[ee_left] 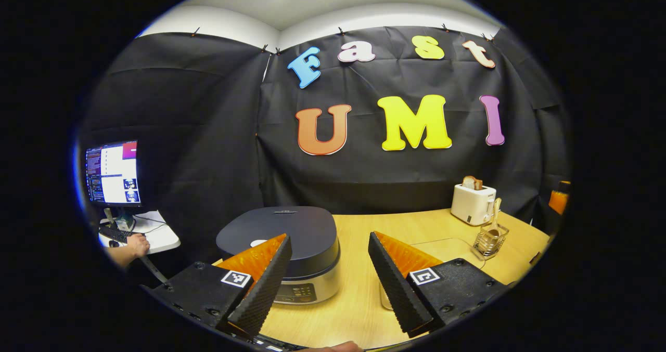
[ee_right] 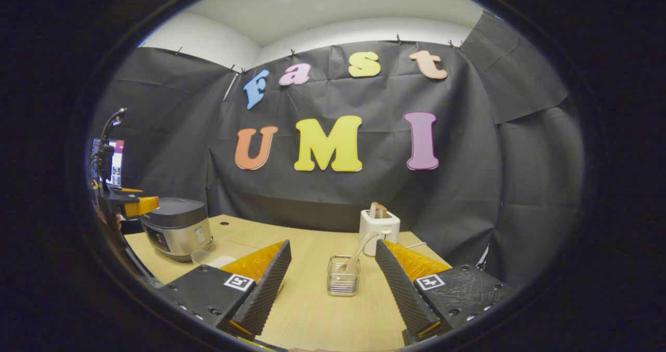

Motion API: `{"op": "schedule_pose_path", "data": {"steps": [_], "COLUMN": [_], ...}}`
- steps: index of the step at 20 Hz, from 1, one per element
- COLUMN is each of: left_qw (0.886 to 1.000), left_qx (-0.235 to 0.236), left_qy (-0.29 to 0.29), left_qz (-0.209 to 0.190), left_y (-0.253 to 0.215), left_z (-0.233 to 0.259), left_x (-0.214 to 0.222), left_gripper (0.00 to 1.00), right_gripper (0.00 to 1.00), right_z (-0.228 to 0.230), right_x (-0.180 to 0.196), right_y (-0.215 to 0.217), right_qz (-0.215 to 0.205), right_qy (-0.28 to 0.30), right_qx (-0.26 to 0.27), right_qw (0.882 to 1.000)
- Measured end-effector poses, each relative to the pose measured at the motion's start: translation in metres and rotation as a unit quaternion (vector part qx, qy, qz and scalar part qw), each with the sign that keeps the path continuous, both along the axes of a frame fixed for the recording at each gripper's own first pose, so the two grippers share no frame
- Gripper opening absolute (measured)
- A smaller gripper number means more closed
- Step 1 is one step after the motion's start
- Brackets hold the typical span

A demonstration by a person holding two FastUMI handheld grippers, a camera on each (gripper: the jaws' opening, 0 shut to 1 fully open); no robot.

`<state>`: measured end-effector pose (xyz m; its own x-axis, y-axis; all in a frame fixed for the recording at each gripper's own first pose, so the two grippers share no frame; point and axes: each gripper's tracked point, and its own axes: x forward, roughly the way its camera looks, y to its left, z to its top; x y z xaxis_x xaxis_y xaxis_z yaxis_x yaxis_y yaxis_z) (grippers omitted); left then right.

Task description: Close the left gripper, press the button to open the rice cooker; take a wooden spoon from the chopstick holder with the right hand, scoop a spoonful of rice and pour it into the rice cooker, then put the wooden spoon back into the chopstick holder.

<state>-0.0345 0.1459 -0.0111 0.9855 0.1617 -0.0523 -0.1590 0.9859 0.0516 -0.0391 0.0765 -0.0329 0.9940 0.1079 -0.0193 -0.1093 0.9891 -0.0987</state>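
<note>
Left gripper [ee_left: 328, 269] fingers gape wide, holding nothing; right gripper [ee_right: 333, 279] likewise spread and empty. We judge nothing is done yet: cooker [ee_left: 283, 248] lid is down near the table's [ee_left: 359, 310] left edge, button unpressed. Spoon [ee_right: 356, 253] sits in the holder [ee_right: 343, 276] mid-table, in front of the toaster [ee_right: 380, 230]. Rice container [ee_right: 210, 257] sits beside the cooker. We can't read the cooker's panel or any brand.
</note>
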Motion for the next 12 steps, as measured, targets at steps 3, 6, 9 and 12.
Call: {"op": "schedule_pose_path", "data": {"steps": [3,6,9,12], "left_qw": [1.0,0.998,0.998,0.996], "left_qx": [-0.002,0.002,0.002,-0.032], "left_qy": [-0.019,-0.028,-0.036,-0.039], "left_qz": [-0.021,-0.054,-0.057,-0.074], "left_y": [-0.028,-0.056,-0.063,-0.073], "left_z": [0.006,0.008,0.01,0.008], "left_x": [-0.01,-0.017,-0.021,-0.017], "left_gripper": [0.9,0.94,0.95,0.94], "right_gripper": [0.96,0.95,0.95,0.95], "right_z": [-0.013,-0.022,-0.018,-0.02], "right_x": [-0.008,-0.012,-0.014,-0.016], "right_y": [0.002,-0.002,0.002,0.011], "right_qz": [-0.001,-0.005,-0.006,0.003], "right_qy": [0.017,0.036,0.027,0.024], "right_qx": [-0.006,-0.001,-0.007,-0.009], "right_qw": [1.0,0.999,1.0,1.0]}}
